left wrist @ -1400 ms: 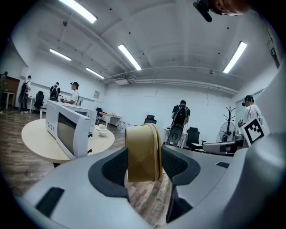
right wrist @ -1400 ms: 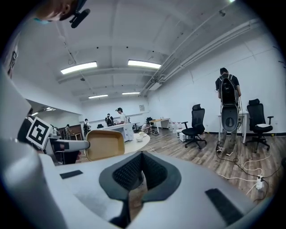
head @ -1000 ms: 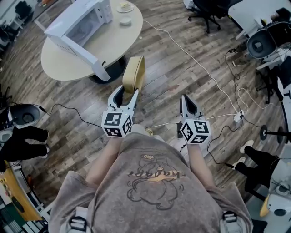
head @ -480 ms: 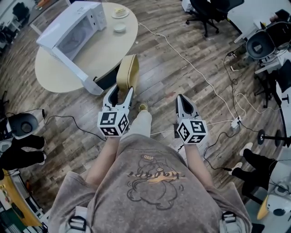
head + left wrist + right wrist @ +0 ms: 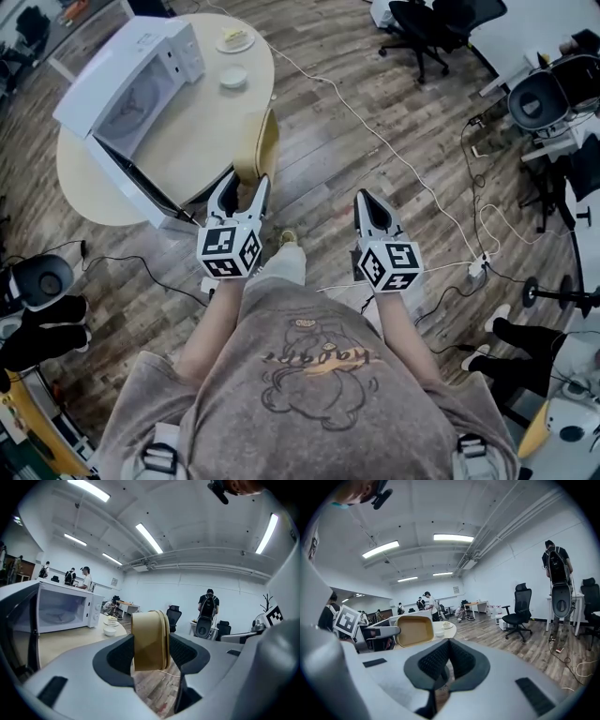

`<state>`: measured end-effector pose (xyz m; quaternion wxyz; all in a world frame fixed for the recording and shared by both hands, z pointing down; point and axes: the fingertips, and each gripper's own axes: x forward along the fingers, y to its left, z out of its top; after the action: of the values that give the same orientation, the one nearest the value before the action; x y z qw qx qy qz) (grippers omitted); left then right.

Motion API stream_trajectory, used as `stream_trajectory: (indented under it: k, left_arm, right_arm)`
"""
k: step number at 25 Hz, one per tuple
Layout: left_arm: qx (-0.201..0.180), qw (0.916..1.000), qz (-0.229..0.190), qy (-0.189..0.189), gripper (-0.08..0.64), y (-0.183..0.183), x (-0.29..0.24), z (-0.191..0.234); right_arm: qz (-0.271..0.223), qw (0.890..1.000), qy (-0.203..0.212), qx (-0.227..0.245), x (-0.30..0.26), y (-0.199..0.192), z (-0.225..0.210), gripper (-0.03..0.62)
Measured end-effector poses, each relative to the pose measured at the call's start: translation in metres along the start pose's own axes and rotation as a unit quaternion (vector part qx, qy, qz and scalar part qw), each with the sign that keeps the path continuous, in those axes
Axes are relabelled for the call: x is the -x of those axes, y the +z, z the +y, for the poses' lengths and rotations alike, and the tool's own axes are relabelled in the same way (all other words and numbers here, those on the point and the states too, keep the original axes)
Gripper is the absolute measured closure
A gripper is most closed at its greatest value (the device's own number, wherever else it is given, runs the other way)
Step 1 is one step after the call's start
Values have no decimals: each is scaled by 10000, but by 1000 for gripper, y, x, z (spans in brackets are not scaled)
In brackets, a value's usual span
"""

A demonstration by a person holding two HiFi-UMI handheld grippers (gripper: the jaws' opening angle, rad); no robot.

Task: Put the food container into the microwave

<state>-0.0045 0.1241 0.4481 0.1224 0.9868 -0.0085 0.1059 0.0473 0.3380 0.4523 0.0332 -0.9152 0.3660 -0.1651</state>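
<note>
Tan food container (image 5: 259, 142), standing on edge, is clamped in the left tongs (image 5: 242, 184) at the near edge of the round bench (image 5: 211, 131). Along the bench's left edge a white microwave (image 5: 120, 86) sits, door open. The right tongs (image 5: 367, 199) are closed together, empty.

No text can be read with certainty. The person's shirt (image 5: 281, 309) carries one line of lettering (image 5: 321, 357) above a drawn figure on the chest, seen upside down and blurred; it is perhaps one short word. The left marker cube (image 5: 229, 251) and the right marker cube (image 5: 389, 265) show only black-and-white square patterns, no letters.
</note>
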Motion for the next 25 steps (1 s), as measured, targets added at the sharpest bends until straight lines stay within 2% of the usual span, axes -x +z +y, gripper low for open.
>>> stream_trajectory:
  k: [10,17,25]
  left_arm:
    - [72,9999,48,137,312,27,-77,24]
    - [-39,9994,-14,335,313,49,-119,53]
    - [111,9963,-151,839,313,68,-137,104]
  right_arm:
    - [83,9996,229,123,-103,40,-25,597]
    - [96,9985,480,241,-172,63,-28,597]
    - [192,9944,968,368,-242,83,-8,597]
